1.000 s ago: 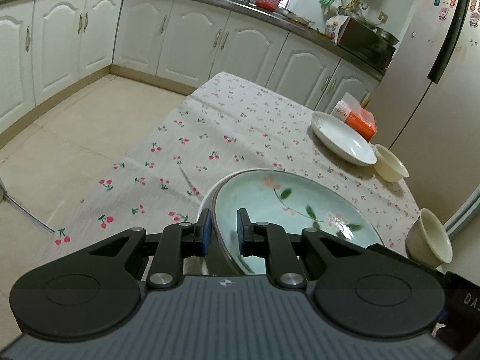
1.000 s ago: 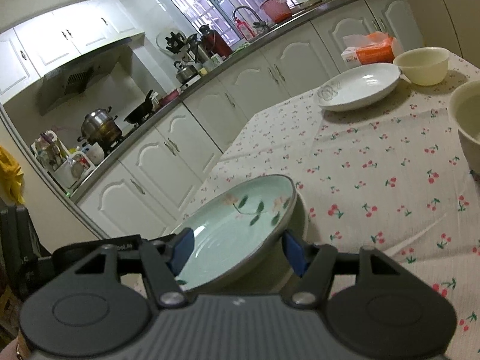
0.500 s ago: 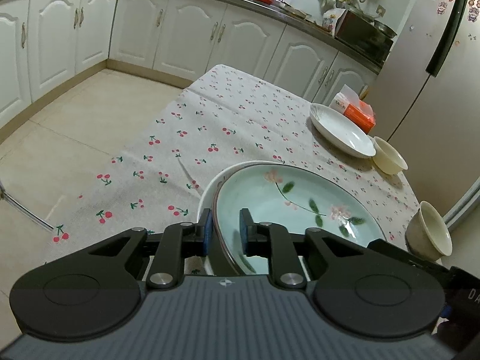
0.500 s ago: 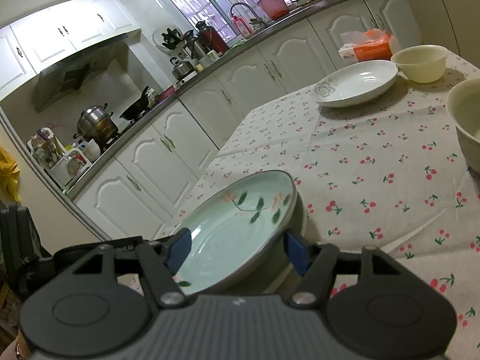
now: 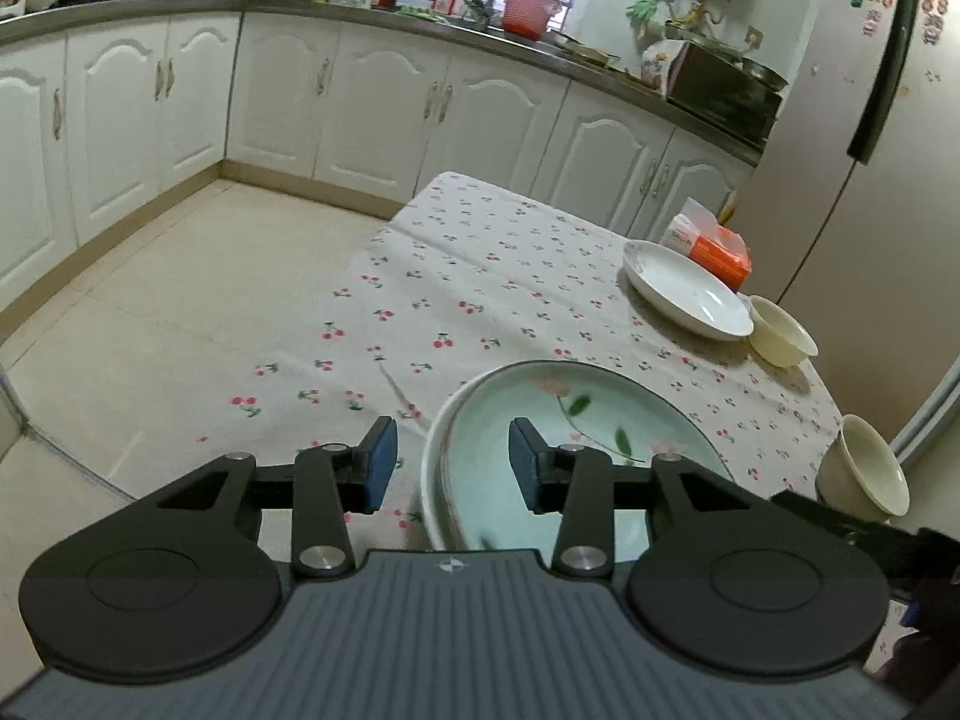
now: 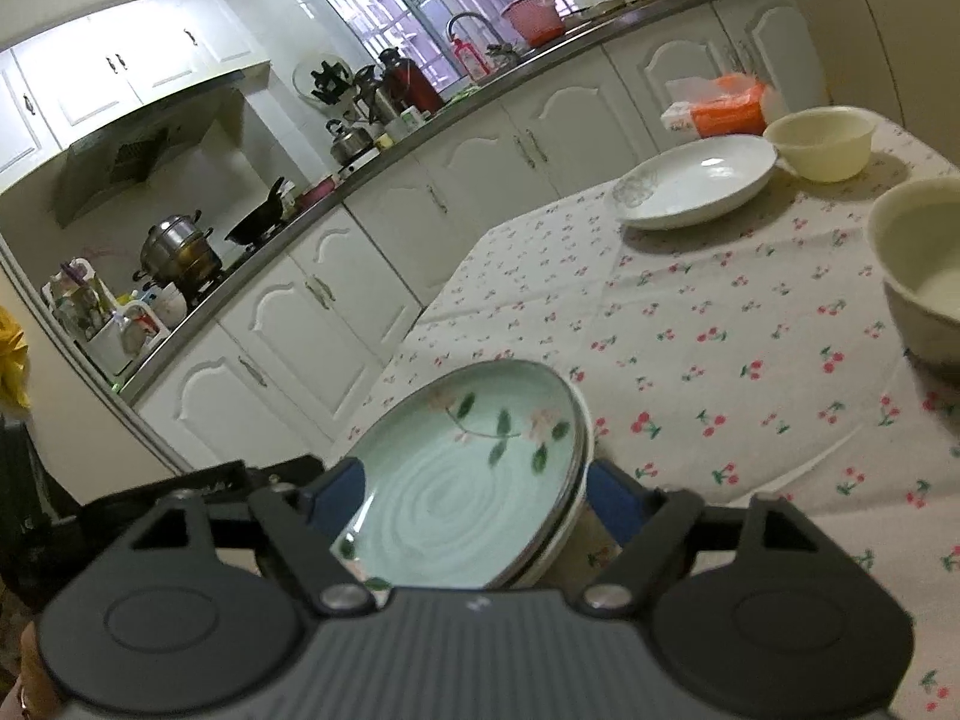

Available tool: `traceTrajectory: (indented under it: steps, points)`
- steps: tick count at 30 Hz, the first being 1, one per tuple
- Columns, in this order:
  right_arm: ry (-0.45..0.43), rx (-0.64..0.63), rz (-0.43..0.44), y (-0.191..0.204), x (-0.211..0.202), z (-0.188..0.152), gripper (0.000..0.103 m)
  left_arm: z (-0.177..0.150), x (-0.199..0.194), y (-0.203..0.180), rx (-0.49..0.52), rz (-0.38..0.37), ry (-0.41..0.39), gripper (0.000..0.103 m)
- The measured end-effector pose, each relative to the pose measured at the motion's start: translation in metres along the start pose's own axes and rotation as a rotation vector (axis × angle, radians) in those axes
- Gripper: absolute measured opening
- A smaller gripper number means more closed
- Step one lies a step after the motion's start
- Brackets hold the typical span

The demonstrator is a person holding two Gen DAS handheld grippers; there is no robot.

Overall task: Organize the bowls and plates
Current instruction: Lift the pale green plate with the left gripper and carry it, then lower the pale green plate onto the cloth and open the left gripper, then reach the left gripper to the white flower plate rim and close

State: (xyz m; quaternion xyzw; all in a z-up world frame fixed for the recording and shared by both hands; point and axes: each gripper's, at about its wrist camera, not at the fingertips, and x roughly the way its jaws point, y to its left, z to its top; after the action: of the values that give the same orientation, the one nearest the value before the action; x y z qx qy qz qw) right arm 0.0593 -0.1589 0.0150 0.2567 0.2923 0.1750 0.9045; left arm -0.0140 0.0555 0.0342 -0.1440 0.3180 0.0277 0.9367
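A pale green flowered plate (image 5: 540, 420) lies nested on a white plate (image 5: 433, 456) at the near edge of the cherry-print table (image 5: 480, 276). My left gripper (image 5: 453, 471) is open, its fingers standing either side of the plates' left rim without gripping. My right gripper (image 6: 474, 495) is open, its fingers wide apart on either side of the green plate (image 6: 468, 468). A white plate (image 5: 684, 288) (image 6: 696, 180) and a cream bowl (image 5: 780, 330) (image 6: 822, 141) sit at the far right. A second cream bowl (image 5: 864, 474) (image 6: 924, 264) stands at the right edge.
An orange and white tissue pack (image 5: 711, 243) lies behind the far white plate. White kitchen cabinets (image 5: 384, 102) run along the back, with a fridge (image 5: 864, 150) on the right. Tiled floor (image 5: 150, 300) lies left of the table.
My left gripper was shut on the rim of the plates and has opened and drawn back a little. The green plate now rests on the white plate. The right gripper stays open.
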Motion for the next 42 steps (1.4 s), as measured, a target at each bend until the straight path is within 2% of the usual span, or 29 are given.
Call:
traceTrajectory:
  steps: [4, 7, 12, 15, 20, 27, 32, 38, 40, 42]
  points:
    - [-0.002, 0.005, -0.096, 0.000, -0.019, 0.003, 0.092, 0.007, -0.011, 0.005, 0.029, 0.044, -0.015, 0.061]
    - [0.006, 0.030, -0.179, -0.001, -0.036, 0.010, 0.092, 0.016, -0.017, 0.004, 0.048, 0.065, -0.012, 0.072]
    - [-0.015, 0.069, -0.199, -0.002, -0.060, 0.031, 0.092, 0.039, -0.033, -0.014, 0.109, 0.019, -0.058, 0.093]
    - [-0.045, 0.082, -0.152, -0.003, -0.065, 0.048, 0.092, 0.049, -0.036, -0.028, 0.116, -0.021, -0.085, 0.094]
    - [-0.067, 0.115, -0.131, -0.014, -0.059, 0.073, 0.092, 0.060, -0.018, -0.051, 0.119, -0.089, -0.037, 0.094]
    - [-0.129, 0.191, -0.119, -0.045, -0.040, 0.117, 0.090, 0.089, 0.020, -0.086, 0.095, -0.182, -0.010, 0.095]
    - [-0.107, 0.238, -0.115, -0.075, -0.007, 0.147, 0.085, 0.116, 0.058, -0.104, 0.064, -0.208, -0.005, 0.094]
    - [-0.041, 0.274, -0.154, -0.113, 0.039, 0.173, 0.085, 0.141, 0.114, -0.125, 0.052, -0.193, 0.030, 0.088]
    - [-0.016, 0.281, -0.168, -0.122, 0.050, 0.178, 0.078, 0.144, 0.132, -0.130, 0.050, -0.184, 0.052, 0.083]
    - [0.010, 0.293, -0.170, -0.131, 0.063, 0.181, 0.075, 0.144, 0.152, -0.135, 0.058, -0.177, 0.080, 0.068]
